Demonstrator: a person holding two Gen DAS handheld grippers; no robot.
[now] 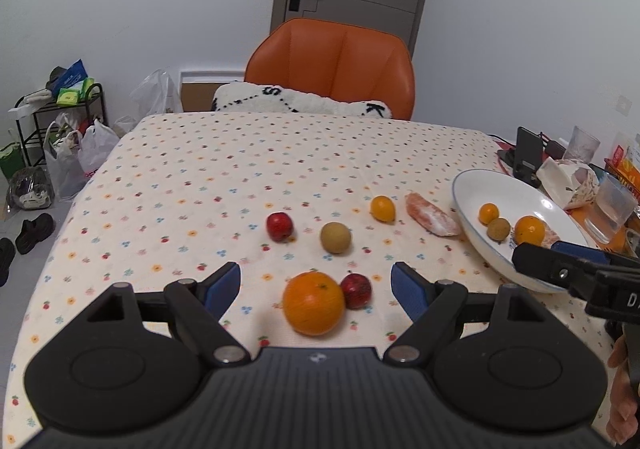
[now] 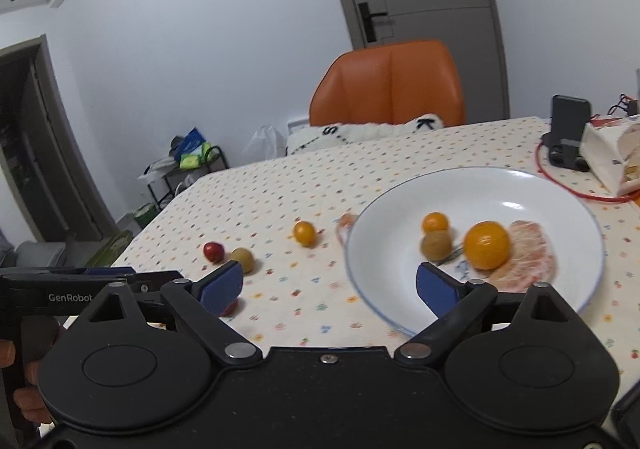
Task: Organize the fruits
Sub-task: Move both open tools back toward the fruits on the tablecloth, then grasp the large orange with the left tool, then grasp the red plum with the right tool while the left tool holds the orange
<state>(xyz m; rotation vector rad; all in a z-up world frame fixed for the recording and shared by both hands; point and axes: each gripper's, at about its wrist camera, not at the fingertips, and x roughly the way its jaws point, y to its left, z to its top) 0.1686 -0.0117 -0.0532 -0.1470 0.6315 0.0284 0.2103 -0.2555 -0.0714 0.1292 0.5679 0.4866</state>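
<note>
Step in hand: the left gripper (image 1: 316, 283) is hovering low over the worktop (image 1: 200, 169) with a large orange (image 1: 314, 303) sitting between its wide-spread jaws, so the pick of that fruit looks to be just starting.
Left jaws: standing wide apart, holding nothing; neither blue pad is touching the orange.
Right jaws: the right gripper (image 2: 330, 283) is hanging over the near rim of the white plate (image 2: 400, 209), jaws wide and empty.
Next move, as a judgement: the left jaws need to close squarely on the orange without catching the small red fruit (image 1: 356, 290) that is touching its right side, then carry it across to the plate.
Large orange: round, bright, dimpled skin, the biggest piece on the cloth; likely firm but prone to rolling.
Loose fruit on the worktop: besides those 2, another red fruit (image 1: 280, 225), a brownish-green round fruit (image 1: 335, 237), a small yellow-orange fruit (image 1: 383, 208) and a pale pink peeled segment (image 1: 432, 215) lying just beside the plate's left edge.
Already on the plate: a small orange fruit (image 2: 435, 222), a brown-green fruit (image 2: 436, 245) touching it, a mid-sized orange (image 2: 487, 245) and a peeled pink wedge (image 2: 532, 255) leaning against it.
Progress: 4 pieces plated, 6 left, judging by how things are lying.
</note>
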